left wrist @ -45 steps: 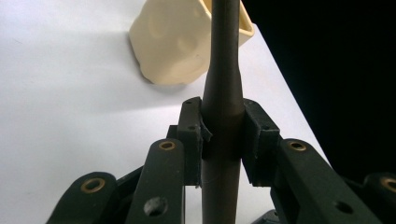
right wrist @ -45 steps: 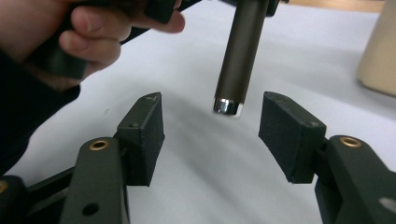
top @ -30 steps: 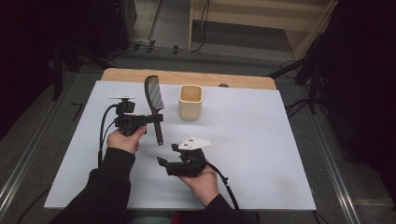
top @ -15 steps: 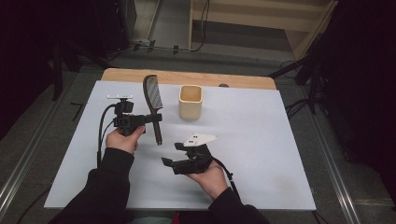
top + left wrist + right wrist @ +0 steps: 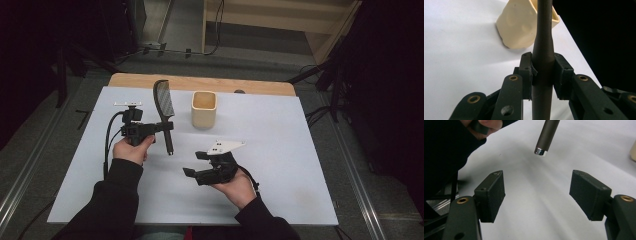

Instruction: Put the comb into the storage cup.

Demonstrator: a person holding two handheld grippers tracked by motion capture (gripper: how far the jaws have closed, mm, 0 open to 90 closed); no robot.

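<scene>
Above surface [image 5: 300,150]: brush [image 5: 164,105] clenched in left claw [image 5: 167,126], long axis upright, handle tip down. Ahead of right claw [image 5: 197,163], released, nearer that tip.

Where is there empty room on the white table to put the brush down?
Bare room lies on the white sheet right of the cup, and along the near edge by the sleeves. It is crowded in the middle, where the left gripper holds the brush beside the cup and the open right gripper waits.

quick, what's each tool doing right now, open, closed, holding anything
Left tool: closed on the handle of the black hairbrush.
Right tool: open, nothing between its jaws, pointed toward the handle's silver-capped end.
</scene>
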